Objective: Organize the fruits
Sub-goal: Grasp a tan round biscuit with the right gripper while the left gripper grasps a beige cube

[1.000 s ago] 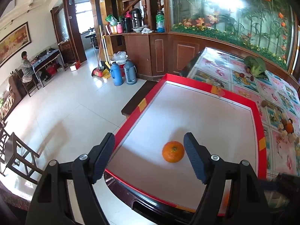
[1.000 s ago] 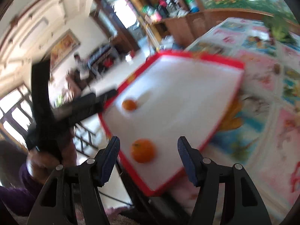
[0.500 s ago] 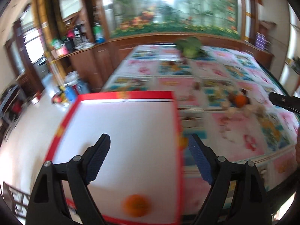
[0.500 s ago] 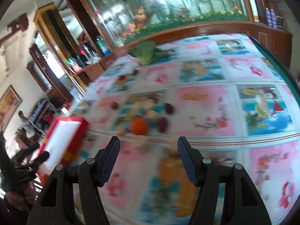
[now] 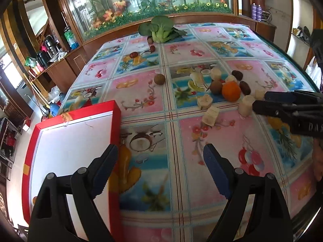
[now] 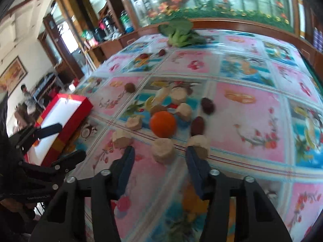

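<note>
A red tray [image 5: 116, 121] with a white floor sits at the table's left edge. An orange [image 6: 163, 124] lies mid-table among several pale cut chunks, dark dates [image 6: 197, 125] and brown round fruits [image 5: 159, 79]. My right gripper [image 6: 160, 151] hovers low just in front of the orange. Its jaws are closing, and one pale chunk [image 6: 163, 150] stands between the fingers without touching the pads. In the left wrist view the right gripper [image 5: 259, 100] reaches in from the right. My left gripper [image 5: 160, 153] is open and empty beside the tray's right wall.
A green leafy vegetable [image 5: 161, 30] lies at the table's far end, with small dark fruits [image 5: 152, 48] near it. A wooden ledge and a painted glass wall run behind the table. The tray's front part is hidden by my left fingers.
Both grippers have swung right, away from the tray where oranges lay, toward the fruit pile on the tablecloth. The right jaws have narrowed around a pale chunk. The left jaws have widened a little.
</note>
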Motion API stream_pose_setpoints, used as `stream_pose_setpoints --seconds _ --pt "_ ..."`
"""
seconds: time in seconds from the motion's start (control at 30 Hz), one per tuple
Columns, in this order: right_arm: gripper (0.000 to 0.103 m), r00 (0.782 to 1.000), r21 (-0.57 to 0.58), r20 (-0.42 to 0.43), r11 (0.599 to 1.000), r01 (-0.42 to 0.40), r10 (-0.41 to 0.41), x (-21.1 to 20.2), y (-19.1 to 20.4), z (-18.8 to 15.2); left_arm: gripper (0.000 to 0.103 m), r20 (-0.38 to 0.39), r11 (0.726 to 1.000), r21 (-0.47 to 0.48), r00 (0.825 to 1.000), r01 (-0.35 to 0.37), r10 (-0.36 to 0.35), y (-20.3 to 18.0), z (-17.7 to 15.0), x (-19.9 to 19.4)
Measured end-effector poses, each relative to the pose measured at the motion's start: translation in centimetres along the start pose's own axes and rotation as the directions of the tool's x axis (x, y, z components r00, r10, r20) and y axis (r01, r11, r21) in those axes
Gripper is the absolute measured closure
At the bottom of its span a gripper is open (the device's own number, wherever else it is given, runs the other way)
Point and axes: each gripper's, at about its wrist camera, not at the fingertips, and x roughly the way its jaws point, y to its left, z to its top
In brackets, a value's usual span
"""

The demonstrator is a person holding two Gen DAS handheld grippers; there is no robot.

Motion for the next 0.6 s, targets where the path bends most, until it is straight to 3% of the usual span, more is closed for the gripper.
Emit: stream_pose_setpoints --seconds 0.1,0.37,0.6 --pt "0.064 1.0 -0.021 -0.024 1.0 0.017 -0.018 0.8 0.3 0.0 0.016 -0.008 1.0 -0.014 1.0 0.028 -0.028 -0.3 0.5 0.7" --pt "0.063 0.998 0.025 -0.05 0.999 -0.041 0.043 -0.2 -1.2 -0.1 0.016 -0.015 0.998 -0.007 0.998 0.063 -0.063 -1.7 1.7 1.7" --pt "0.063 0.999 0.087 0.025 0.996 -0.025 0.023 -2.5 -3.4 0.2 0.016 -0.02 0.997 0.029 0.997 0.07 -0.07 -2.7 2.3 2.3"
